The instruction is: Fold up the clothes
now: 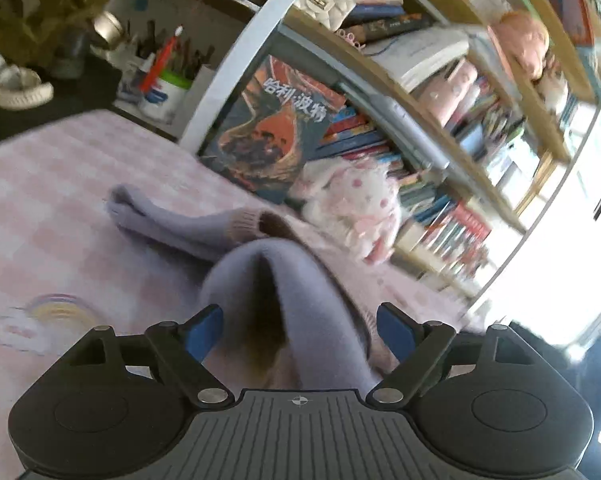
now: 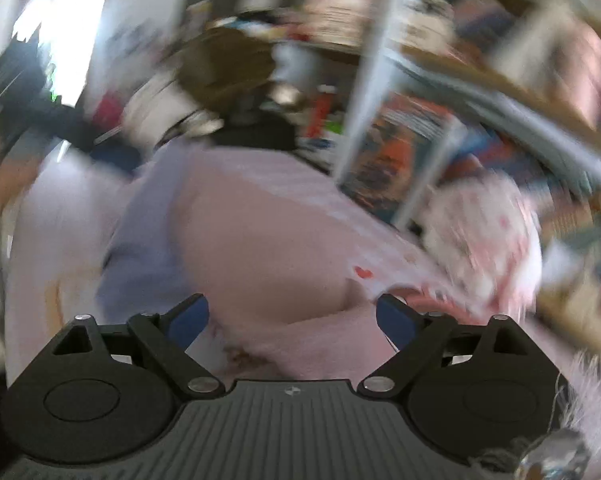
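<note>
Your garment is a lilac knit sweater [image 1: 300,304] lying on the pink checked cloth [image 1: 52,208], and in the left wrist view it fills the lower centre of the frame, humped into a ridge with a dark fold running down its middle. 1 sleeve [image 1: 172,220] stretches away toward the centre left, ending in a tan ribbed cuff [image 1: 244,224] near the middle of the frame. Your left gripper [image 1: 300,330] has its 2 blue-padded fingers [image 1: 204,332] spread wide on either side of that ridge, the fabric rising between them without being pinched. In the right wrist view, heavily blurred, the sweater's pink panel [image 2: 260,240] fills the centre and its lilac part [image 2: 140,256] curves down the left, with a small red heart [image 2: 364,272] at centre right. Your right gripper [image 2: 292,320] is also wide apart, fabric lying between the pads, nothing clamped. Open cloth lies to the left and lower left in the left wrist view, where a rainbow print [image 1: 56,312] shows. The cloth's far edge runs along the upper left against a dark surface. To the right your room is tight: a spotted plush toy [image 1: 360,208] sits just beside the sweater, backed by a poster-covered book [image 1: 272,128] and crowded bookshelves [image 1: 460,128]. A pen cup [image 1: 168,88] stands beyond the far edge.
</note>
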`<state>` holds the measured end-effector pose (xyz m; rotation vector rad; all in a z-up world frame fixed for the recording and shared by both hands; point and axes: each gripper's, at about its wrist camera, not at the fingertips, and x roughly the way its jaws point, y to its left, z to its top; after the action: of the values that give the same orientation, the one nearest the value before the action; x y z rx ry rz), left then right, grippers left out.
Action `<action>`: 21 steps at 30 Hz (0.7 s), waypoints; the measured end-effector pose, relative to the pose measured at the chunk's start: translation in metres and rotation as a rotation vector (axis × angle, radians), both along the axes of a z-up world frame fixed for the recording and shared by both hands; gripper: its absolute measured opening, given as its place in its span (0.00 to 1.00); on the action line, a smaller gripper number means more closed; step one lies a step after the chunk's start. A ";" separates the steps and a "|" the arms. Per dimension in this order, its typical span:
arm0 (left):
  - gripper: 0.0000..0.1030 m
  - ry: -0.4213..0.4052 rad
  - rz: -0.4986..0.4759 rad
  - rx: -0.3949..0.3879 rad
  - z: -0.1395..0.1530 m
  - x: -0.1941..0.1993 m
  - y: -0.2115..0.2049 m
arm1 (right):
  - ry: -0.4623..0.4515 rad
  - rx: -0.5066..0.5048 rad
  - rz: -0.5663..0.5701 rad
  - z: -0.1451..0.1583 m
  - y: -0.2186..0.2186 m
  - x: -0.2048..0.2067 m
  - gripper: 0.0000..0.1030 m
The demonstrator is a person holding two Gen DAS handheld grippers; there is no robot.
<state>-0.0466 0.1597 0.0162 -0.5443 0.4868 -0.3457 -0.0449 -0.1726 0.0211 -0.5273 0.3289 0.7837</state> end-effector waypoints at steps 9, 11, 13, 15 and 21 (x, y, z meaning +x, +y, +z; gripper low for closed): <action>0.10 -0.048 -0.059 0.017 0.007 0.008 -0.028 | -0.220 -0.082 -0.146 -0.010 0.015 0.012 0.11; 0.09 -0.115 -0.107 0.027 0.024 -0.008 -0.033 | -0.150 0.062 -0.183 0.012 -0.008 0.019 0.09; 0.09 -0.168 -0.170 0.015 0.036 -0.021 -0.037 | -0.073 0.244 -0.201 0.046 -0.038 0.020 0.06; 0.09 -0.210 -0.243 -0.013 0.045 -0.033 -0.038 | -0.021 0.405 -0.228 0.079 -0.070 0.024 0.06; 0.13 -0.092 -0.278 0.034 0.017 -0.035 -0.043 | 0.108 0.396 -0.514 0.088 -0.105 0.094 0.07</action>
<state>-0.0819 0.1171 0.0335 -0.4255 0.4789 -0.6246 0.0495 -0.2775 0.1095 -0.0176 0.3775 0.3609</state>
